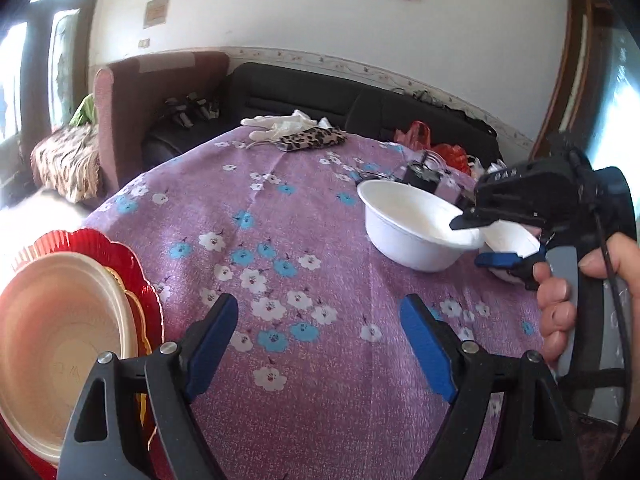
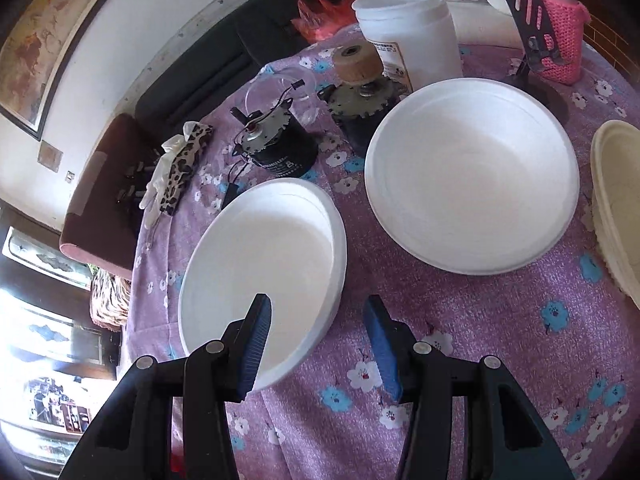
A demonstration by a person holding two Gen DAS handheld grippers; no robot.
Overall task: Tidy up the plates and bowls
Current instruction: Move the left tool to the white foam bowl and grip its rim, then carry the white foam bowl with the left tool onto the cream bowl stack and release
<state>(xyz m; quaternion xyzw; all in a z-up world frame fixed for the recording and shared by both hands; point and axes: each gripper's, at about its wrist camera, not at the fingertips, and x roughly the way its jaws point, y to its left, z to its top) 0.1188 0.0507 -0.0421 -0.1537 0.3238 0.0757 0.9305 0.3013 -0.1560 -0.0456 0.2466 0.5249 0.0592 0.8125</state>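
Two plain white foam bowls: the near bowl (image 2: 264, 276) lower left, the far bowl (image 2: 472, 176) upper right. The right tool (image 2: 316, 344) is spread, straddling the near bowl's rim without pinching it. The left tool (image 1: 320, 344) is spread wide over bare bench (image 1: 304, 208).

Table covered by a purple floral cloth (image 2: 500, 340). Resting on the cloth: two white foam bowls (image 2: 472, 176) (image 2: 264, 264), a cream bowl (image 2: 616, 208) at the right edge, a white tub (image 2: 412, 28), a black motor (image 2: 280, 148), a leopard-print pouch (image 2: 182, 160), and stacked plates (image 1: 60, 320) on a red plate (image 1: 132, 268)
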